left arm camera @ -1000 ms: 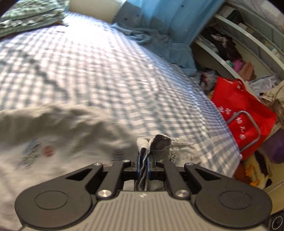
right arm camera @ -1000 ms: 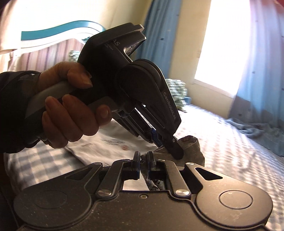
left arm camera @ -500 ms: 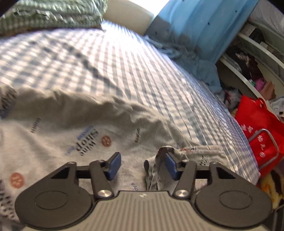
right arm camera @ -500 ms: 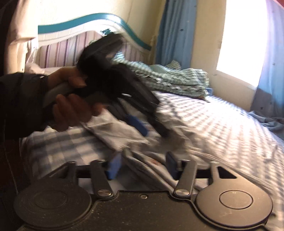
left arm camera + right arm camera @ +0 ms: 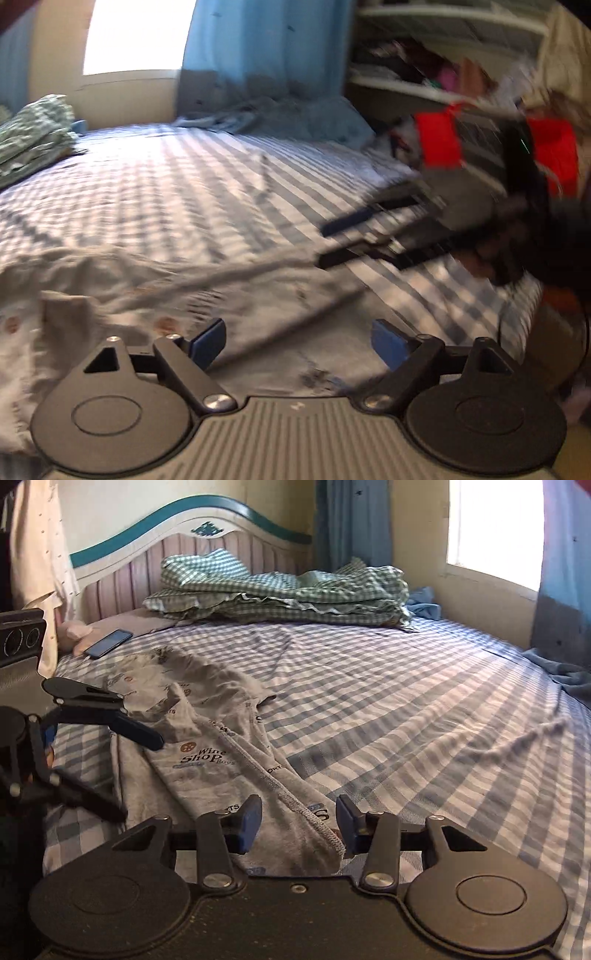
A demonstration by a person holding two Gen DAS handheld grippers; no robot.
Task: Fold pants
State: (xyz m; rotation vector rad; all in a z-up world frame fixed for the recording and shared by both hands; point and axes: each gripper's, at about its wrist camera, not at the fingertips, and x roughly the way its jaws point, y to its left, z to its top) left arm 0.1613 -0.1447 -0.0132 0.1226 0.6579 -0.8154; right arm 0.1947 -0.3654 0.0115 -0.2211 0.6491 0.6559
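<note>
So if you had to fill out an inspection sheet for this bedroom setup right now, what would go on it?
Surface: bed with a blue-and-white checked sheet, sunlit.
Job's things: grey printed pants lie spread on the sheet, partly folded over, not finished.
Clutter: phone near the headboard; green checked bedding piled at the head.
Grippers: left gripper open, jaws just widened, only cloth below; right gripper open, jaws just narrowing, a pant-leg edge between them but not pinched.
Cables: nothing seen.
Surroundings: headboard, window, blue curtain, cluttered shelves with a red bag.
</note>
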